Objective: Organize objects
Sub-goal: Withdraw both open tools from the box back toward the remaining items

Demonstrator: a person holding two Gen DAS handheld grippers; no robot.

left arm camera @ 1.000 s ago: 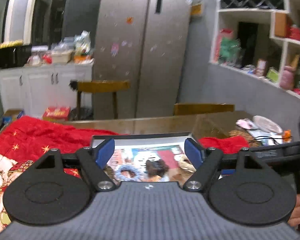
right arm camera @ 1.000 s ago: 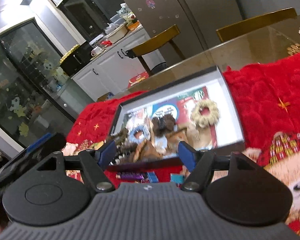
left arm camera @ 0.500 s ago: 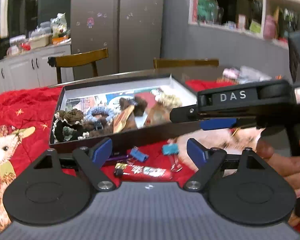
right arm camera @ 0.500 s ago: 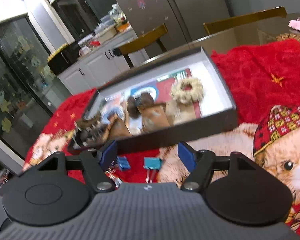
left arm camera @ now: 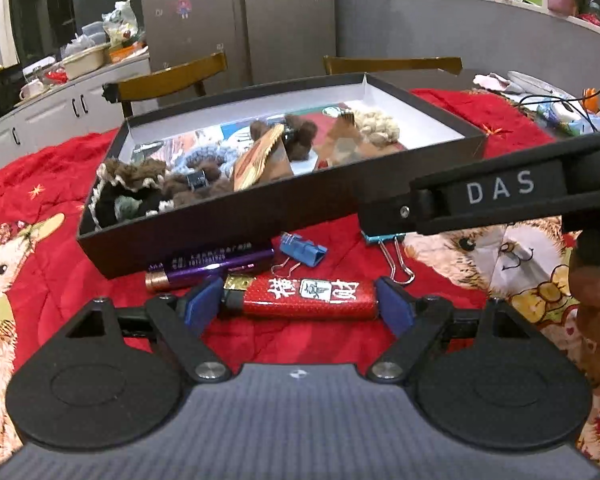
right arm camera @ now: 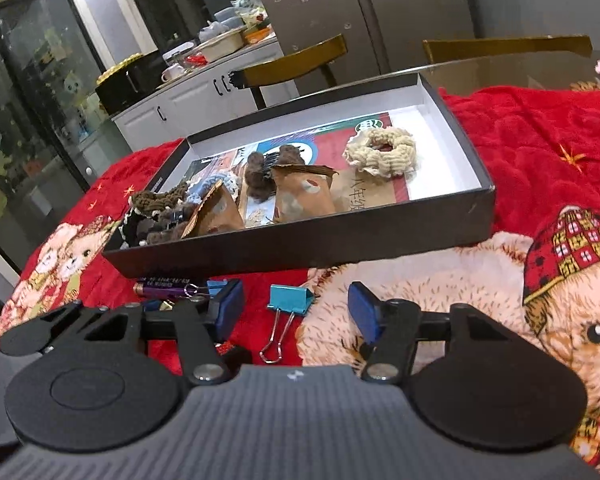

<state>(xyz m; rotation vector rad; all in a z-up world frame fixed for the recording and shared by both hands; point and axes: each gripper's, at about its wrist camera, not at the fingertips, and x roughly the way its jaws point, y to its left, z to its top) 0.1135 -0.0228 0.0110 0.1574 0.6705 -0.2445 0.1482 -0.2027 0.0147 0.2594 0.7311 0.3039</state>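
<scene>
A red lighter [left arm camera: 304, 296] lies crosswise on the red blanket, right between the pads of my left gripper [left arm camera: 300, 308], which stands open and low over it. Behind it are a purple battery [left arm camera: 208, 268] and a blue binder clip [left arm camera: 302, 250]. A teal binder clip [right arm camera: 290, 300] lies between the fingers of my right gripper [right arm camera: 296, 312]; its jaws are closing and do not touch the clip. A shallow black box [left arm camera: 220, 220] just beyond holds several knitted scrunchies and brown paper packets.
The red bear-print blanket [right arm camera: 520, 140] covers the table. Two wooden chairs [left arm camera: 172, 80] stand behind the table. Cables and small clutter [left arm camera: 560, 108] lie at its far right. A hand [left arm camera: 592, 292] holds the right gripper's handle.
Both grippers have come down toward the blanket in front of the box. The lighter, battery and clips have come into view, and the right jaws have narrowed.
</scene>
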